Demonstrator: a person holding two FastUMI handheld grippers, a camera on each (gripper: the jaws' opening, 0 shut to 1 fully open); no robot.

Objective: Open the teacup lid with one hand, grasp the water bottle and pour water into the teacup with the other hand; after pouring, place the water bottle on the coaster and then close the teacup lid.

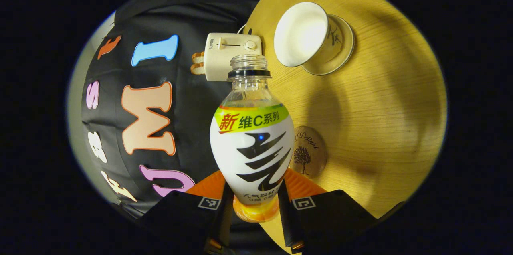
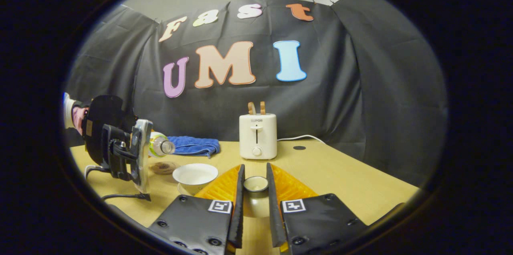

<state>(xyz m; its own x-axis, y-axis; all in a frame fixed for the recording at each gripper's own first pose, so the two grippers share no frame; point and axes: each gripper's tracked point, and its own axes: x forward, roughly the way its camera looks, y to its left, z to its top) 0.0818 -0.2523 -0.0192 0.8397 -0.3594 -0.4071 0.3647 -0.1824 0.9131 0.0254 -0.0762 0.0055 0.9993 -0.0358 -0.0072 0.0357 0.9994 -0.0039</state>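
Left claw (image 1: 256, 203) clamped on bottle (image 1: 252, 142), right claw (image 2: 255, 203) on lid (image 2: 255, 184) | bottle tipped beside cup (image 1: 300, 38) | I'd bring the mouth over the cup, pour slowly.

Each gripper has a black body with two flat plates at the front, and each plate carries a small square black-and-white marker. On the right gripper (image 2: 255, 207), round dark screws dot the plates, and ribbed orange panels run behind its fingers. The left gripper (image 2: 138, 154) trails a black cable, and a white cuff with a pink sleeve (image 2: 72, 114) shows behind it.
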